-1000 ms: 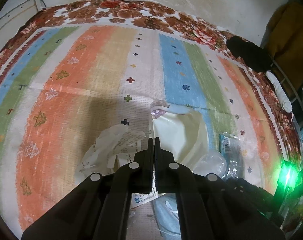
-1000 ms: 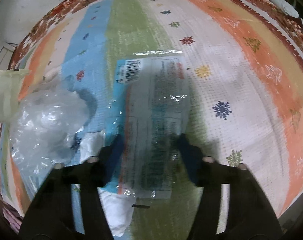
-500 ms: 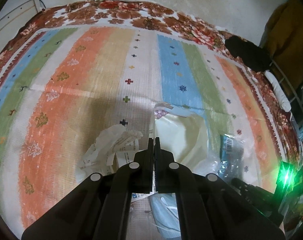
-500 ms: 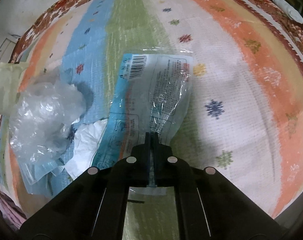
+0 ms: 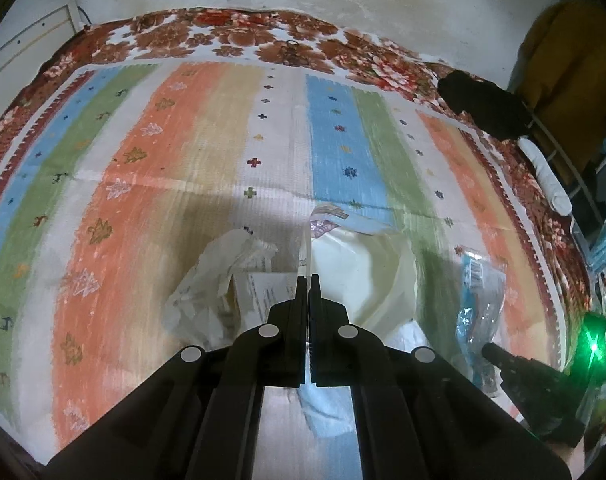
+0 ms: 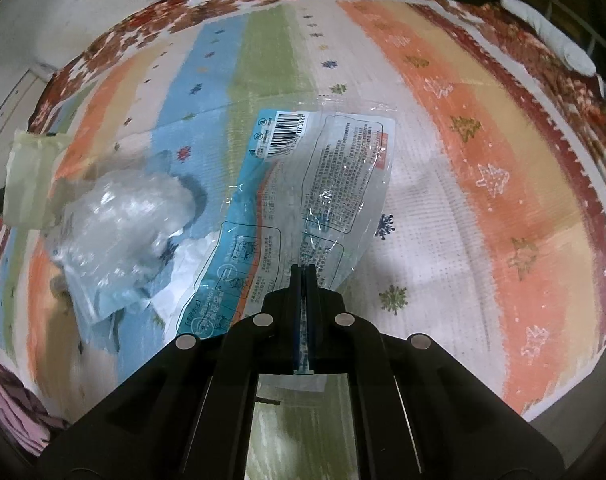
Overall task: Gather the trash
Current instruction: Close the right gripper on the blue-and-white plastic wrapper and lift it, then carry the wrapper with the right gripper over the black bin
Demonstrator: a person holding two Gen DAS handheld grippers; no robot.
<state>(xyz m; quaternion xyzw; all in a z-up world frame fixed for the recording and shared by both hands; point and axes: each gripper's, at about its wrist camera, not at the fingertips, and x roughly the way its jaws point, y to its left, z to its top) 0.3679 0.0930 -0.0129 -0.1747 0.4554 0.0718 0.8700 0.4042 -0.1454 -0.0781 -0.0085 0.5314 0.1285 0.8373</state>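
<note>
In the left wrist view my left gripper (image 5: 307, 277) is shut on the thin edge of a cream plastic bag (image 5: 367, 272), which hangs slightly above the striped cloth. A crumpled white paper (image 5: 219, 280) lies just left of it. My right gripper (image 6: 303, 270) is shut on the near end of a blue and clear plastic wrapper (image 6: 323, 184) with a barcode, raised off the cloth. The wrapper (image 5: 481, 292) and the right gripper (image 5: 493, 352) also show at the right of the left wrist view. A crumpled clear plastic (image 6: 119, 224) and a white tissue (image 6: 191, 264) lie left of the wrapper.
The striped cloth (image 5: 151, 208) covers a bed with a floral blanket border (image 5: 263, 40) against a wall. A black item (image 5: 483, 104) and a white roll (image 5: 547, 176) sit at the far right edge. A green light (image 5: 593, 346) glows at right. Pink fabric (image 6: 19, 420) lies lower left.
My right gripper went from open around the wrapper to shut on it and lifted it off the cloth. The left gripper rose a little with the cream bag.
</note>
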